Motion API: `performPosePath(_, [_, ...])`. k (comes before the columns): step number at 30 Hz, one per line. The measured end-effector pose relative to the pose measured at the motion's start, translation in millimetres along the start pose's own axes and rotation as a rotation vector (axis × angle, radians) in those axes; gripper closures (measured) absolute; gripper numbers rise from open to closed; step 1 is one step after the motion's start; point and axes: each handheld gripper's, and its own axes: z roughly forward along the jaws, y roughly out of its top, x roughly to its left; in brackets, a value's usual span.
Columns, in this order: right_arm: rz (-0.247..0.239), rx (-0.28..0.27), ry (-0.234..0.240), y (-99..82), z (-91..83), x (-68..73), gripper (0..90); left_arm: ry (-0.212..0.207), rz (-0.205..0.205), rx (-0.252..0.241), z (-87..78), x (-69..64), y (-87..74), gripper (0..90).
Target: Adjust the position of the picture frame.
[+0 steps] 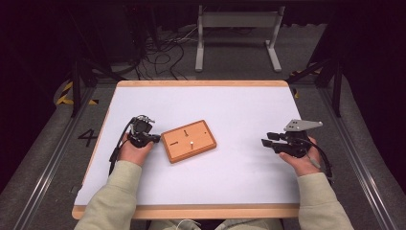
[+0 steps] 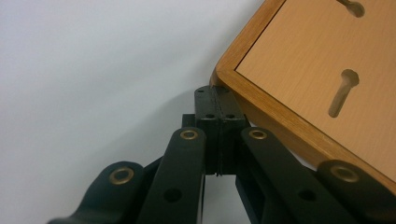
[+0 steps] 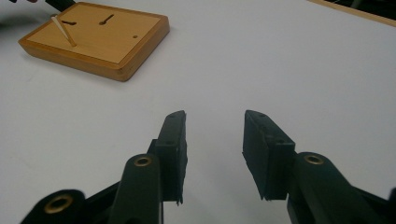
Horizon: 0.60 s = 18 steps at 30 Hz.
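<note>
— Dark room all around, grey floor with cables behind, and a white table [image 1: 239, 103] edged in pale wood. What lies on it?

— One flat wooden board [image 1: 188, 140], set a little left of the middle and turned at an angle. Its top panel is light orange-brown inside a darker raised frame, with rounded corners.

— Any marks on it?

— Keyhole-shaped slots [image 2: 343, 93] are cut into the panel, and there is a small round hole [image 3: 135, 36]. A thin pale peg [image 3: 63, 31] stands in the panel, leaning in the right gripper view.

— And the hands?

— The left gripper [image 2: 218, 99] sits at the board's left corner, its two jaws pressed flat together with nothing between them, tips right at the frame's edge; whether they touch it I cannot tell. The right gripper [image 3: 215, 122] is well apart on the right side of the table, jaws parted over bare white surface, holding nothing.
</note>
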Motion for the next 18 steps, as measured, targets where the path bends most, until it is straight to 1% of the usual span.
performPosePath(4, [0.003,0.006,-0.004,-1.9,-1.3,1.6,60.2,-0.006,-0.007,-0.030,7.9,-3.2,6.1,90.0])
performPosePath(8, [-0.002,0.007,-0.001,-1.3,-0.6,5.1,60.2,0.006,-0.004,-0.076,17.1,-10.2,11.4,89.9])
performPosePath(11, [-0.008,0.008,0.007,1.0,2.2,8.1,60.4,0.020,0.014,-0.092,19.9,-13.2,13.1,89.9])
performPosePath(13, [-0.009,0.014,0.014,3.8,5.8,10.8,60.8,0.013,0.013,-0.096,17.3,-11.6,12.2,89.8])
performPosePath(17, [-0.041,0.044,0.005,14.9,16.4,20.7,65.3,0.007,0.004,-0.131,5.1,-9.3,5.1,89.3])
performPosePath(18, [-0.052,0.046,0.021,20.0,20.9,23.7,67.4,0.002,0.007,-0.139,1.2,-9.4,1.6,89.0])
